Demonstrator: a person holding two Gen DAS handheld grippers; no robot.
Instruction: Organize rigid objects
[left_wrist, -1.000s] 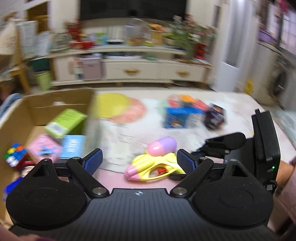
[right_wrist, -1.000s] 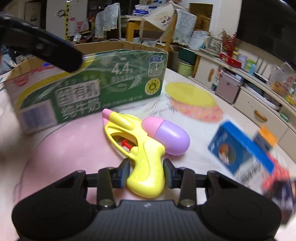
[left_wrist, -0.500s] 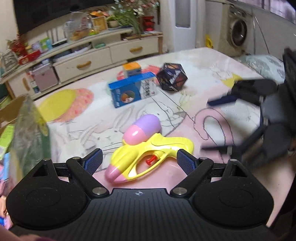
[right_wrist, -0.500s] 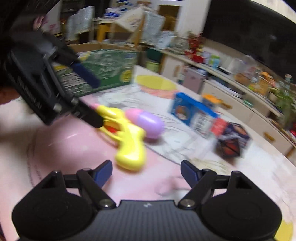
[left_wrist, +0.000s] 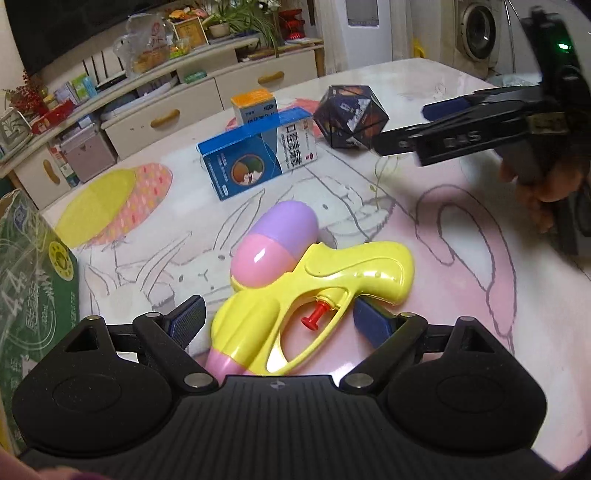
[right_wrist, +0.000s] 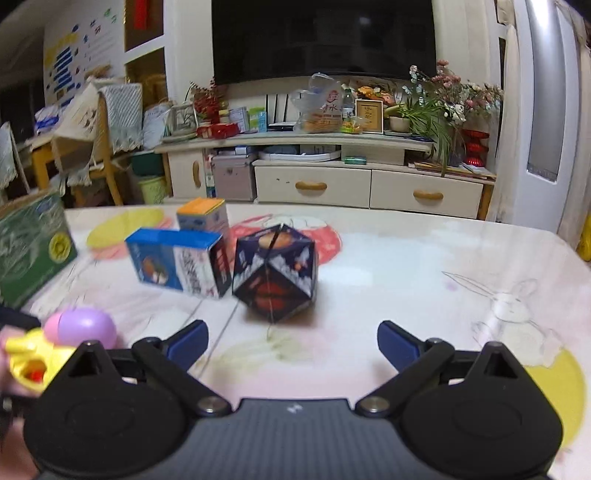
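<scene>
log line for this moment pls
left gripper: open, astride water gun | right gripper: open, empty, jaws just opened, facing dark puzzle ball

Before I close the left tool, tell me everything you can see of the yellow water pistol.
The water pistol is glossy yellow plastic with a red trigger, a pink muzzle tip and a pink-and-lilac capsule tank on top. It lies flat on its side on the printed tablecloth, muzzle toward the camera, grip pointing right. It sits between the open fingers of the left tool; neither pad visibly presses it. Nothing else touches it.
</scene>
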